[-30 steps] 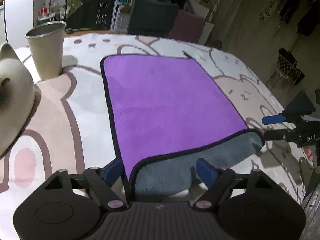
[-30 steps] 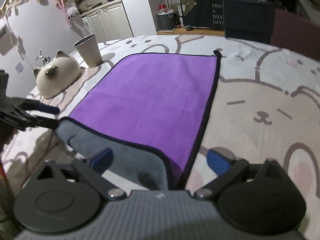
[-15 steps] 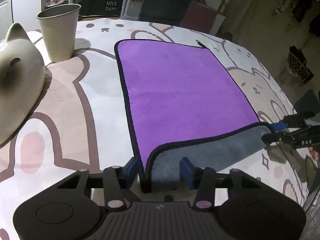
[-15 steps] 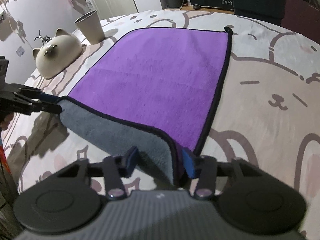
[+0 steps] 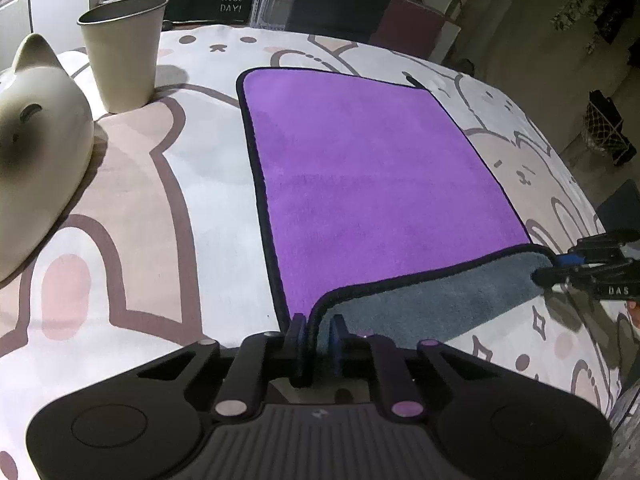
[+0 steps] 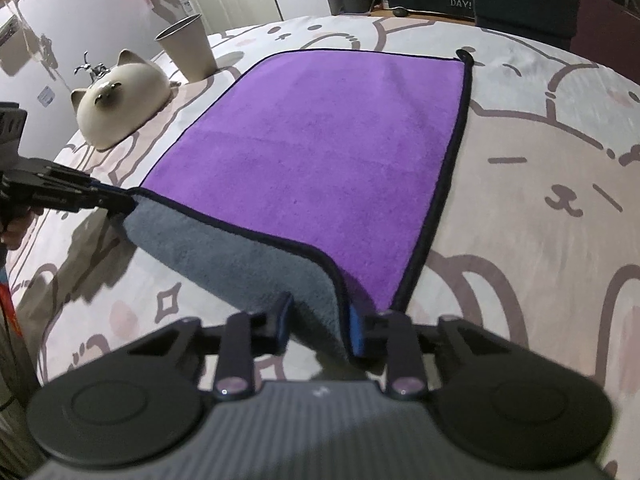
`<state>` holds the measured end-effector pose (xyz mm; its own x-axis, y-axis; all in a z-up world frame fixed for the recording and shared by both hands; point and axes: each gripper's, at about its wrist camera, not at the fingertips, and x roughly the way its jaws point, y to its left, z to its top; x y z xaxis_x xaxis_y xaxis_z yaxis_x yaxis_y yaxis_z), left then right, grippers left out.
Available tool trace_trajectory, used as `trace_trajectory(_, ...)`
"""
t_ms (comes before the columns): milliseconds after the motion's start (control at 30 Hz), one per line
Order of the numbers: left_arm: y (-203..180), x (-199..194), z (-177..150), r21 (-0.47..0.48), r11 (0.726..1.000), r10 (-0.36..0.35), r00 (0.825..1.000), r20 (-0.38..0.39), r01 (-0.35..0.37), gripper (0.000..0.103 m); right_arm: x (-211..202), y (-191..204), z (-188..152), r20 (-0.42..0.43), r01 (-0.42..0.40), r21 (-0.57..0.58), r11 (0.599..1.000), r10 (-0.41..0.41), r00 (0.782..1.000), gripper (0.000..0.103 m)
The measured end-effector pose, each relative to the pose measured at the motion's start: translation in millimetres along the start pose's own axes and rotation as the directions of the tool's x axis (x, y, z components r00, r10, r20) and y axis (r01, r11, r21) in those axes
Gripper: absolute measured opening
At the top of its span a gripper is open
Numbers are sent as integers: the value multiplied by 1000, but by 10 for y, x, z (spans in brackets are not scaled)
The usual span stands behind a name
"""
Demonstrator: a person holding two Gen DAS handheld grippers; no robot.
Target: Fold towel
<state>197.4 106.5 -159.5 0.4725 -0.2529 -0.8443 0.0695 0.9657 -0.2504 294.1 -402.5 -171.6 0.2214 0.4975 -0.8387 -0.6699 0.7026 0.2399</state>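
Both your jaws have closed since before; left gripper [image 5: 318,330] and right gripper [image 6: 320,320] clamp the purple towel's [image 5: 372,180] near corners

Towel [image 5: 372,184] plush matt cloth; cup [image 5: 120,52] dull metal; cat figure [image 6: 120,96] glossy ceramic.

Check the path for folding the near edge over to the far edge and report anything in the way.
Nothing visible blocks it. The towel top is bare; the cup and cat figure stand off its left side.
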Motion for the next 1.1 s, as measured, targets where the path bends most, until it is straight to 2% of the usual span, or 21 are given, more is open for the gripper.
trace_trajectory(100, -22, -10, -10, 17, 1000, 1, 1000, -5, -1, 5, -9, -4, -11, 0, 2, -5, 1000, -2, 1000, 14)
trace_trajectory(167, -49, -20, -19, 34, 999, 7, 1000, -3, -7, 5, -13, -2, -20, 0, 8, -6, 1000, -8, 1000, 8)
trace_trajectory(233, -66, -25, -24, 44, 999, 13, 1000, -1, -13, 4, -20, 2, -26, 3, 15, -4, 1000, -15, 1000, 7)
trace_trajectory(467, -119, -79, -7, 82, 996, 34, 999, 20, -35, 4, -66, 17, -33, 20, 27, -12, 1000, -27, 999, 5)
trace_trajectory(667, -134, -152, 62, 78, 995, 55, 996, 68, -60, 4, -151, 23, 23, 96, 67, -18, 998, -64, 993, 5)
trace_trajectory(800, -137, -220, 150, 47, 995, 77, 991, 114, -83, 4, -181, 14, 96, 140, 94, -8, 996, -92, 986, 5)
trace_trajectory(967, -203, -260, 298, 54, 992, 107, 981, 160, -117, 4, -166, 1, 248, 178, 134, 6, 991, -133, 975, 5)
trace_trajectory(1100, -215, -282, 398, 33, 989, 135, 968, 210, -145, 4, -155, -45, 419, 217, 157, 20, 987, -158, 963, 5)
